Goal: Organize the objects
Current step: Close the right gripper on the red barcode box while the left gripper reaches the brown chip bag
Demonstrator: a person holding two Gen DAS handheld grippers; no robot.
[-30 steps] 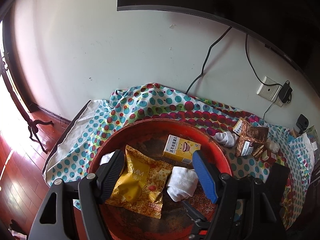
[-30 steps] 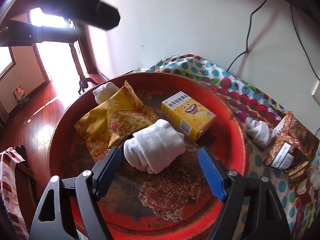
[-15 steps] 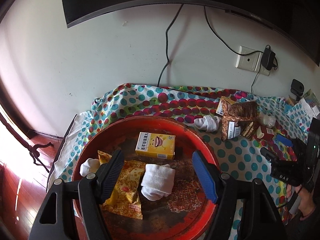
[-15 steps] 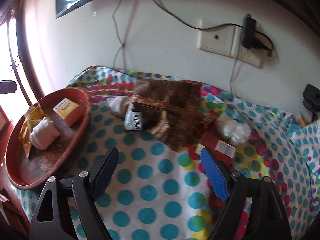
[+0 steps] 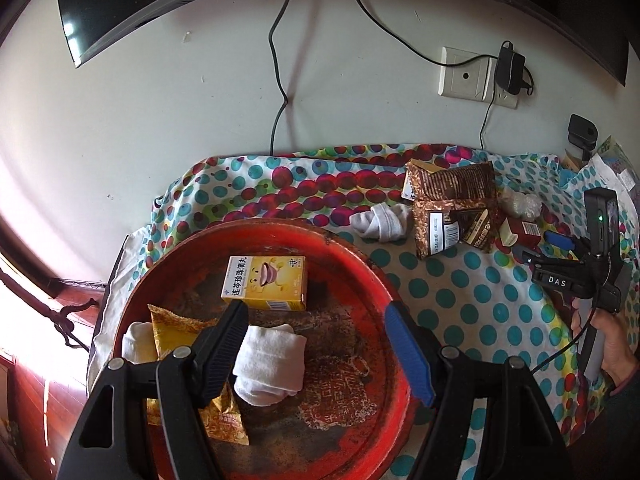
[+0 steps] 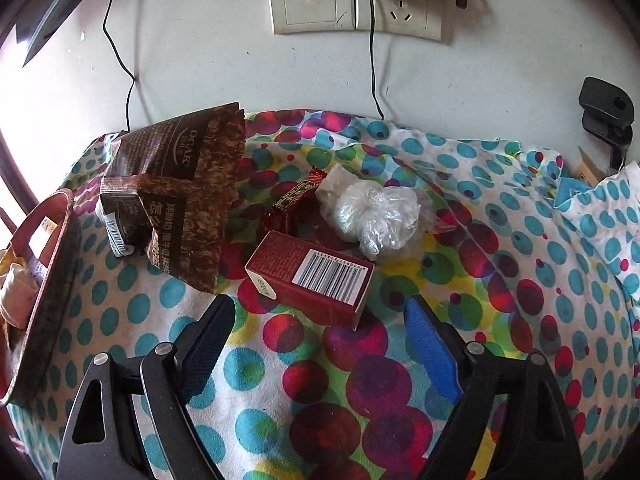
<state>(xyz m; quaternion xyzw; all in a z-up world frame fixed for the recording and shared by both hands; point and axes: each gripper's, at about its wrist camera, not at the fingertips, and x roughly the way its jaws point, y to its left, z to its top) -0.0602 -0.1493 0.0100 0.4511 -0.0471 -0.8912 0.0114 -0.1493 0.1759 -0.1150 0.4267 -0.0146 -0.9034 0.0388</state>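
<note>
A round red tray (image 5: 352,252) holds a yellow box (image 5: 266,284), a yellow snack bag (image 5: 176,328) and two rolled white socks (image 5: 272,364). My left gripper (image 5: 316,344) hangs open and empty over the tray. On the dotted cloth to the right lie a white sock (image 5: 382,222), brown snack bags (image 6: 180,196), a dark red box (image 6: 310,276) and a clear plastic bag (image 6: 372,212). My right gripper (image 6: 320,340) is open and empty just in front of the red box; it also shows in the left wrist view (image 5: 560,248).
The dotted cloth (image 6: 320,400) covers the table against a white wall. A wall socket (image 6: 348,4) with a plugged charger and cables hangs above. A black clip device (image 6: 606,112) stands at the far right. The tray's rim (image 6: 44,300) is at the left.
My right gripper has moved right and closer to the red box, away from the tray. My left gripper has shifted slightly, still over the tray.
</note>
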